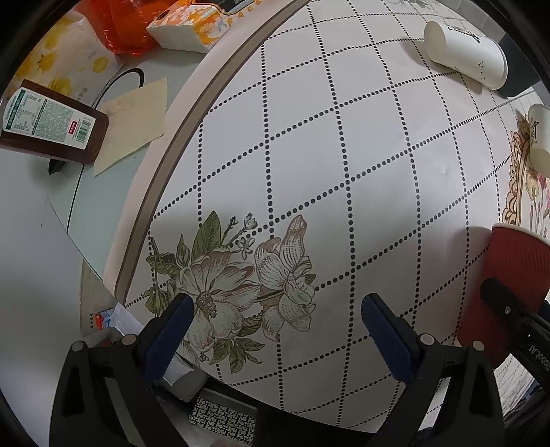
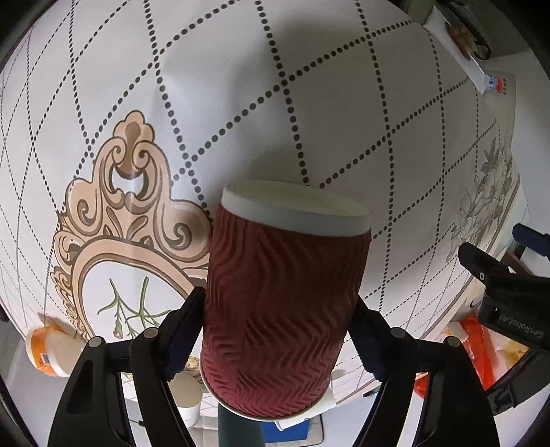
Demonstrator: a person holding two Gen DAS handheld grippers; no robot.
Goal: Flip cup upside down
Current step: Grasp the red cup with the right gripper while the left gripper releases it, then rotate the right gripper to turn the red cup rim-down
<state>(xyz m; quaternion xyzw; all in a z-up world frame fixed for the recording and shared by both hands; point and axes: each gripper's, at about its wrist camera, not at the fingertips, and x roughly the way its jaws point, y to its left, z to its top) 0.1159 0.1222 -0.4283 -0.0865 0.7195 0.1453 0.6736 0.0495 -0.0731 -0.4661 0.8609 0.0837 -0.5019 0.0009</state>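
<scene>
right gripper (image 2: 275, 330) up close in its own view, black fingers with blue pads (image 2: 178, 344) clamped on both sides of the red cup (image 2: 282, 302). cup is ribbed wavy cardboard, dark red; the pale flat end with a white band points away from the camera, the wider rolled rim sits near the lens. whether it touches the tablecloth (image 2: 343, 103) or is held just above it, cannot tell.

left gripper (image 1: 275, 330) in the left view is spread wide, nothing between its blue pads (image 1: 172, 330), over a printed flower (image 1: 220, 295) on the cloth.

only the left view shows two white paper cups: one lying on its side (image 1: 464, 51) at the far edge, another (image 1: 541, 137) cut off by the frame at right. also a brown bottle (image 1: 51, 123) with a green-white label lying down, an orange plastic bag (image 1: 127, 27), a floral tissue pack (image 1: 189, 27), all off the cloth. the red cup there is only a sliver at right edge, with the right gripper's black finger across it.

only the right view shows the beige scroll frame print (image 2: 120, 206), an orange-capped white container (image 2: 44, 347) at lower left, partly hidden, and the left gripper at the right edge.

cloth is white, glossy, dotted diamond grid.
</scene>
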